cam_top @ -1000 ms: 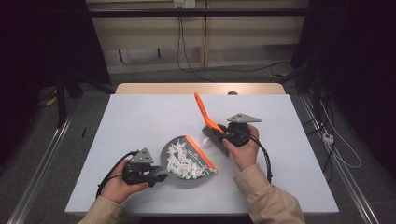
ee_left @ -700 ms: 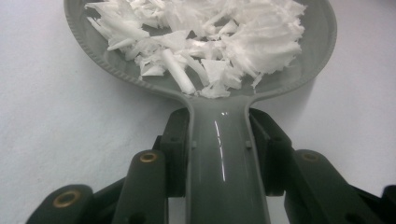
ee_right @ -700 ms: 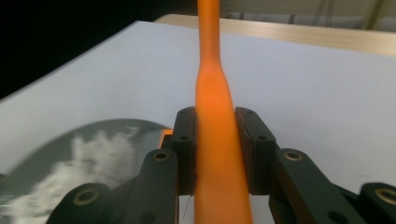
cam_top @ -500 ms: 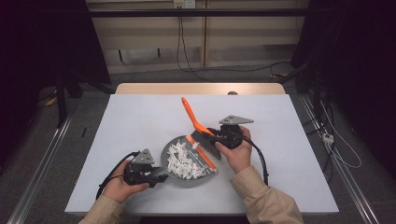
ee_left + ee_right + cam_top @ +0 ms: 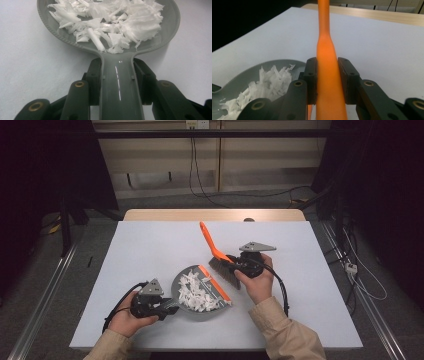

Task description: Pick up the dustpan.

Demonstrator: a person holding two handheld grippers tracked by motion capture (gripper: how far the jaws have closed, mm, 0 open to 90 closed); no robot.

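Orange plastic sits clamped between the jaws of your right tool: that is the handle of the brush, gripped just above the head. In the high view the brush's long axis runs from the bristles at about 4 o'clock up to the handle tip at about 11 o'clock, the tip raised off the bench and the bristles low, just beside the orange lip of the dustpan.

Your left tool is closed on the grey dustpan handle, which runs straight out from the jaws. In the high view the pan's axis lies from handle at 8 o'clock to lip at 2 o'clock, flat on the bench, near its front edge.

The sweeping looks close to finished: the white paper shreds are heaped inside the pan, and you can see no loose scraps on the white bench around it. What seems left is lifting the pan away level, so the heap stays in, and setting the brush down.
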